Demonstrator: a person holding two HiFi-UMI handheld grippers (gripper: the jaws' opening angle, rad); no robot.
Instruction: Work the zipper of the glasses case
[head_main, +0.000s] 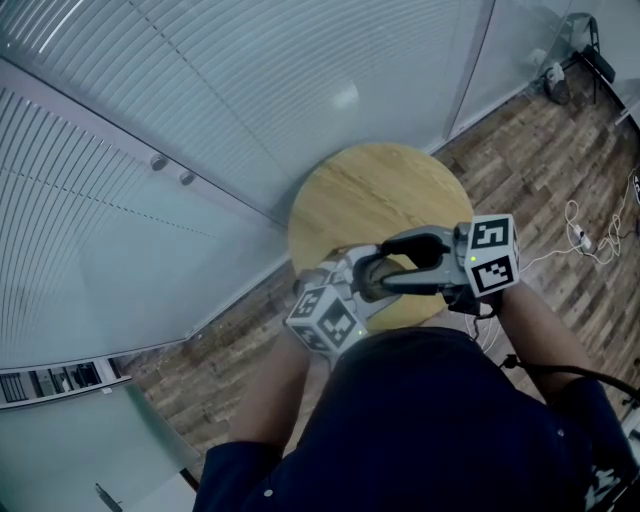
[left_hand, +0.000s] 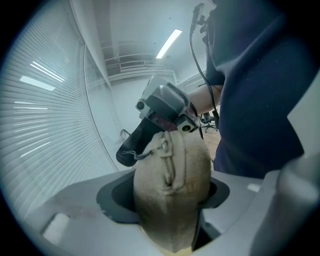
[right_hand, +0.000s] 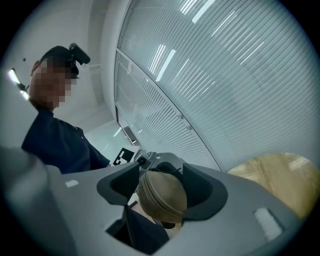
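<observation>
The tan fabric glasses case (left_hand: 172, 195) is held in the air over the round wooden table (head_main: 370, 190). My left gripper (left_hand: 172, 210) is shut on it, a jaw on each flank, and the zipper (left_hand: 170, 167) runs up its top toward a grey cord pull (left_hand: 142, 154). My right gripper (right_hand: 162, 192) faces it from the other end. The rounded end of the case (right_hand: 162, 200) sits between its spread jaws with dark gaps at both sides. One black finger (left_hand: 131, 150) lies beside the cord pull without pinching it. In the head view both grippers meet over the table's near edge (head_main: 385, 275).
A glass wall with blinds (head_main: 200, 120) runs behind the table. Wood flooring (head_main: 560, 150) with loose cables (head_main: 590, 235) lies to the right. My torso in a dark shirt (head_main: 430, 420) is close behind both grippers.
</observation>
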